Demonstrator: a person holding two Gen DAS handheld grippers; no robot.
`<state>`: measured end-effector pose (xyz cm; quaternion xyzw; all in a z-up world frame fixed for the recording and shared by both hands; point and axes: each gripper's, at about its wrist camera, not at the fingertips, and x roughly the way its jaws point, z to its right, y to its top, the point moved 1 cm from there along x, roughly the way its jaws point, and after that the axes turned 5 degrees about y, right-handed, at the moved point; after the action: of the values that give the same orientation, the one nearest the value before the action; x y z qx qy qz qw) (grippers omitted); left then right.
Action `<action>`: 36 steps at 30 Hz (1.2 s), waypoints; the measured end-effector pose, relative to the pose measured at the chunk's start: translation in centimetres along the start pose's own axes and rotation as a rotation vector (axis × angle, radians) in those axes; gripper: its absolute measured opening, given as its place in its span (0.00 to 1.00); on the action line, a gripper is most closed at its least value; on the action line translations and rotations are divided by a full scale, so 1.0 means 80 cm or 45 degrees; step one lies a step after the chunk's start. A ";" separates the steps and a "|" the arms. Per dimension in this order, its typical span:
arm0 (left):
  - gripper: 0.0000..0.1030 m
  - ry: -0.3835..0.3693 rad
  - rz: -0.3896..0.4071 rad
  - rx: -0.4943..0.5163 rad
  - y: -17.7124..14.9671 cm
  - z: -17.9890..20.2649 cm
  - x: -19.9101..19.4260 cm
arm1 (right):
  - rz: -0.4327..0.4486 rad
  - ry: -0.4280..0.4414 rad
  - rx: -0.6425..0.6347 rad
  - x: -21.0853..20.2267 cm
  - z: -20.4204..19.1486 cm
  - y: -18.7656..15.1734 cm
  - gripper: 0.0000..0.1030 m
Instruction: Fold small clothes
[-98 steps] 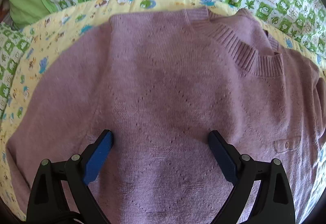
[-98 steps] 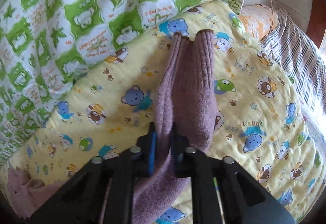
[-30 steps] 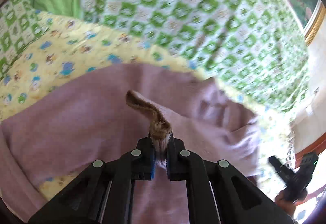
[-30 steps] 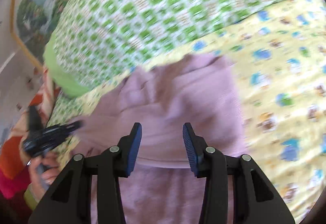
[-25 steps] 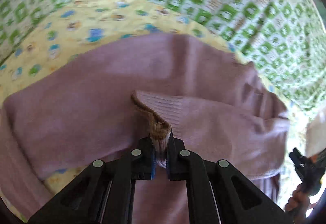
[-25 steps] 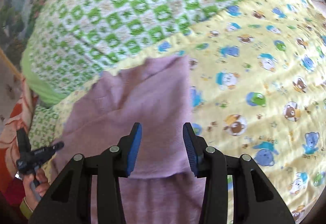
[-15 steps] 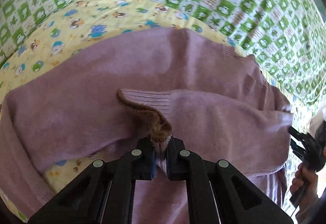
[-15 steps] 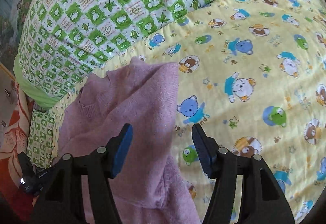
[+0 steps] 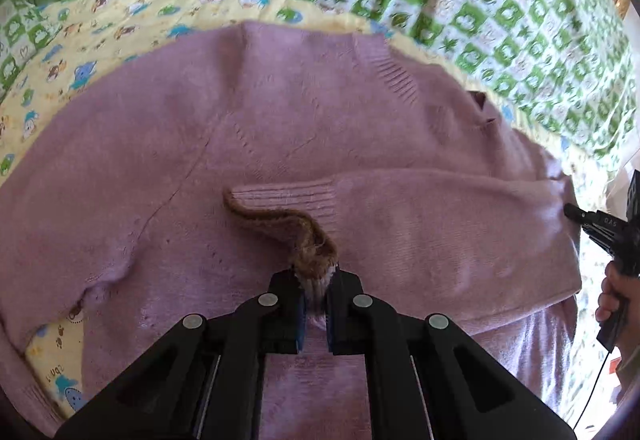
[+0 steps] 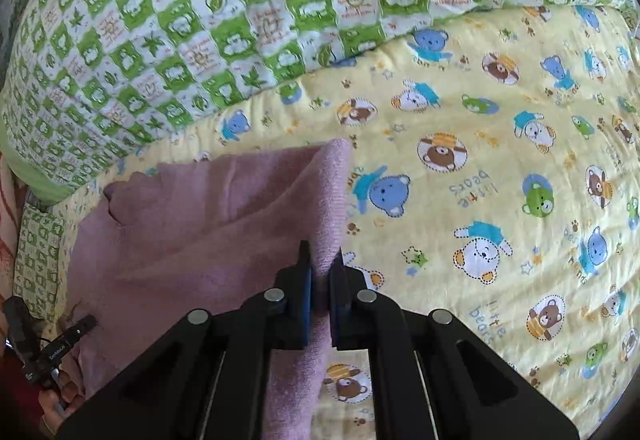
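yellow quilt (image 10: 500,168) | left claw (image 9: 314,304) pinching sweater (image 9: 280,112) cuff | right claw (image 10: 320,296) just clamped, seemingly its folded side edge

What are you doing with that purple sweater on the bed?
A person is folding a small purple sweater on a yellow bear-print blanket, with a gripper in each hand. The left gripper is shut on the ribbed cuff of one sleeve, which lies folded across the sweater's front. The right gripper has just closed its jaws on the sweater's side edge. A green checked quilt lies behind.
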<state>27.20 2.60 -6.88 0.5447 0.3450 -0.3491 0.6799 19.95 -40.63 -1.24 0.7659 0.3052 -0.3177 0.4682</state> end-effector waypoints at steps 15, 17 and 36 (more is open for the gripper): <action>0.69 0.066 -0.023 -0.037 -0.031 -0.048 -0.058 | 0.110 0.019 0.049 -0.043 -0.027 -0.036 0.45; 0.71 0.101 -0.024 -0.072 -0.043 -0.067 -0.081 | 0.123 0.066 0.044 -0.056 -0.046 -0.053 0.47; 0.47 0.475 -0.337 -0.129 -0.130 -0.182 -0.080 | -0.096 0.334 -0.021 -0.041 -0.198 -0.200 0.47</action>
<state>13.79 15.83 -9.09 0.5151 0.5503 -0.3107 0.5791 8.86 -20.78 -1.36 0.7850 0.3949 -0.2295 0.4185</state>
